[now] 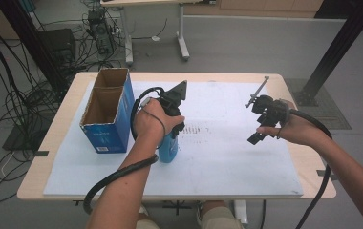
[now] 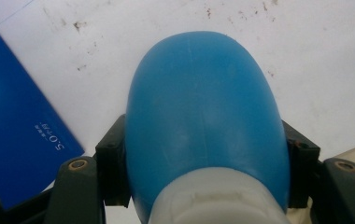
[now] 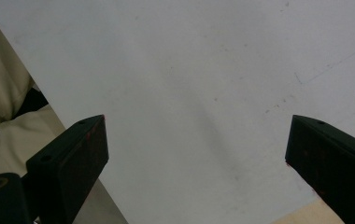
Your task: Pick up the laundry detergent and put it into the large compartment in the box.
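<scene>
**Bottle held beside the box**

On the white mat (image 1: 227, 157) that covers the surface (image 1: 55, 143), just right of the open blue box (image 1: 108, 112), the left gripper (image 1: 172, 138) has its jaws clamped on a blue bottle (image 1: 168, 149). In the left gripper view the bottle (image 2: 203, 121) sits squeezed between the two black pads, one on each flank, with its pale cap end near the camera and its rounded blue base facing away toward the mat. Its long axis runs along the gripper's own line, so the base leads and the cap trails; from the high view the bottle hangs roughly upright under the hand, base close to the mat, though I cannot tell whether it touches.

The right gripper (image 1: 265, 121) hovers well apart over the right side of the mat, jaws spread wide with nothing between them, as the right gripper view (image 3: 194, 154) confirms.

The step in hand looks like the carry: the bottle is gripped and probably bound for the box, whose two compartments stand open upward. The next move calls for a lift high enough to clear the box wall, a shift left over one compartment, then a straight lowering with the base first, keeping the axis upright so the bottle does not catch on the cardboard divider.
</scene>
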Motion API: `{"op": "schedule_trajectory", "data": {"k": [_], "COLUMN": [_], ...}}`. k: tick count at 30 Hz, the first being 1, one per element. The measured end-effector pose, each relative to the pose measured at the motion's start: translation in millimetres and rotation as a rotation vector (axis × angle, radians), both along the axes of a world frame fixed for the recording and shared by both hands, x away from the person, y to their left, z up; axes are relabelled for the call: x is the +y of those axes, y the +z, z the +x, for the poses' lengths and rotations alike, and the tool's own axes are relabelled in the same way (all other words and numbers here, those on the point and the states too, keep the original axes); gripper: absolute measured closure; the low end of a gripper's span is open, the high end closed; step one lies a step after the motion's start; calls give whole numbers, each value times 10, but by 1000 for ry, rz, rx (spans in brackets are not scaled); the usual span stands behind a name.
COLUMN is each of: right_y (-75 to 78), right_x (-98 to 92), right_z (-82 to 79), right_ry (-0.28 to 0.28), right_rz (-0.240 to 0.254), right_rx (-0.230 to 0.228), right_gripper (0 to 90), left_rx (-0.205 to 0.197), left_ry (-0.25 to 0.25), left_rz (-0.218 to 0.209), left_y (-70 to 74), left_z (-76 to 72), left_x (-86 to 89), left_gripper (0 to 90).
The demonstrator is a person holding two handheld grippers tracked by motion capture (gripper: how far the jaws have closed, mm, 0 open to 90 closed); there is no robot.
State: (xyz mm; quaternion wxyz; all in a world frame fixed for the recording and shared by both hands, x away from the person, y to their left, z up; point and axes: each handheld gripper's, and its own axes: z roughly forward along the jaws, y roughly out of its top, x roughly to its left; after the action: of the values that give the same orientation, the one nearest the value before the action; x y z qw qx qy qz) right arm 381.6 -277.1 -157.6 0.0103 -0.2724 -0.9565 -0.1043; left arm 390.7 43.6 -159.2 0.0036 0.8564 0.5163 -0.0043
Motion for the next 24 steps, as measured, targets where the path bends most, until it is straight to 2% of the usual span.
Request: {"op": "schedule_trajectory", "data": {"k": [24], "right_y": [-8], "right_x": [10], "right_z": [2], "right_ry": [0], "right_rz": [-2], "right_rx": [1], "right_gripper": [58], "left_rx": [0], "left_ry": [-3], "left_rz": [0], "left_y": [0], "left_z": [-3], "left_x": [-1], "left_gripper": [364]}}
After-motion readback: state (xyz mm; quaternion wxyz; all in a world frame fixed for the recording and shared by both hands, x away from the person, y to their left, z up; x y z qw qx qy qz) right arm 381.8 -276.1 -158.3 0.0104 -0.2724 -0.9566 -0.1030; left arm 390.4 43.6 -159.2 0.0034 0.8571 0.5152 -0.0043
